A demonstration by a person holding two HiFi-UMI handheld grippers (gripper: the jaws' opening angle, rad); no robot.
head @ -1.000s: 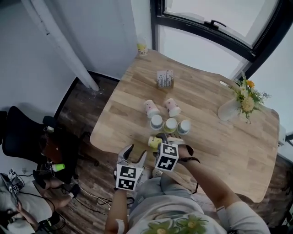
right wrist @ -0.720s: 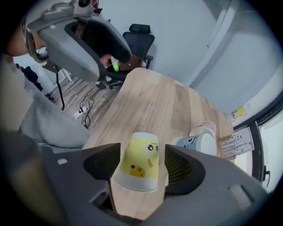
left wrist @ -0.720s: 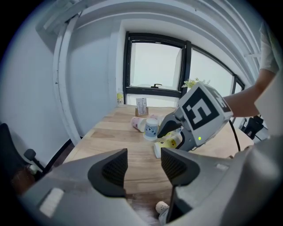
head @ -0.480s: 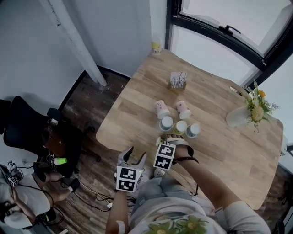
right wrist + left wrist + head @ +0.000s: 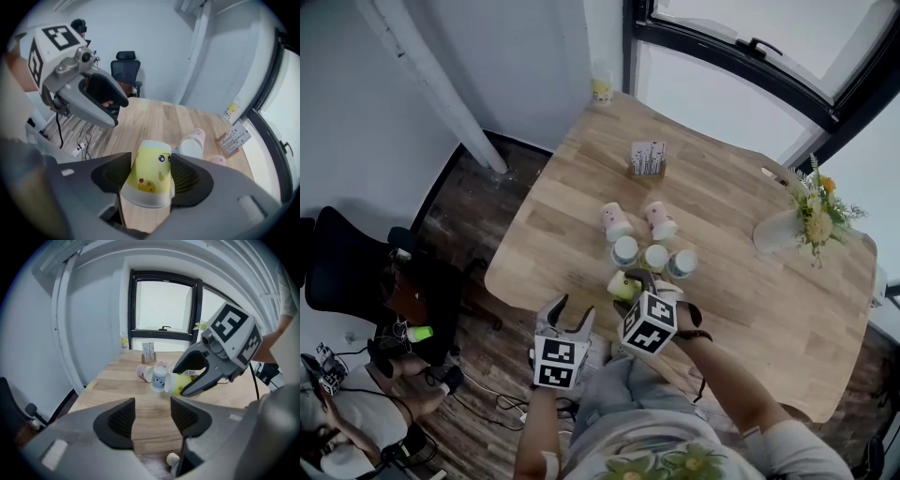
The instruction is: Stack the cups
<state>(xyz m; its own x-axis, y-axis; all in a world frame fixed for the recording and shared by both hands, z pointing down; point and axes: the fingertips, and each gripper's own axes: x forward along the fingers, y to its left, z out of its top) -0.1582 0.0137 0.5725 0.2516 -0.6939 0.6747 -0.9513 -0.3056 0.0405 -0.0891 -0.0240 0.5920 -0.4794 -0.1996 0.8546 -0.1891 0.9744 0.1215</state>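
Note:
My right gripper (image 5: pixel 634 278) is shut on a yellow paper cup (image 5: pixel 620 287) with a cartoon face; its jaws have just been closing on the cup's sides (image 5: pixel 150 173). In the left gripper view the cup (image 5: pixel 177 383) hangs tilted just above the wooden table (image 5: pixel 741 309). Just past it stand three cups: a blue-printed one (image 5: pixel 624 250), a green one (image 5: pixel 654 257), another (image 5: pixel 680 263). Two pink cups (image 5: pixel 612 222) (image 5: pixel 658 221) lie on their sides further back. My left gripper (image 5: pixel 569 314) is open and holds nothing, off the table's near edge.
A card holder (image 5: pixel 646 157) stands mid-table near the far side, and a vase of flowers (image 5: pixel 787 220) is at the right. A small yellow cup (image 5: pixel 601 91) sits at the far corner. A black office chair (image 5: pixel 337 272) and cables are on the floor at left.
The yellow cup lay on the table by the right gripper a second ago; now the jaws grip it and it is raised slightly. The left gripper has stayed put.

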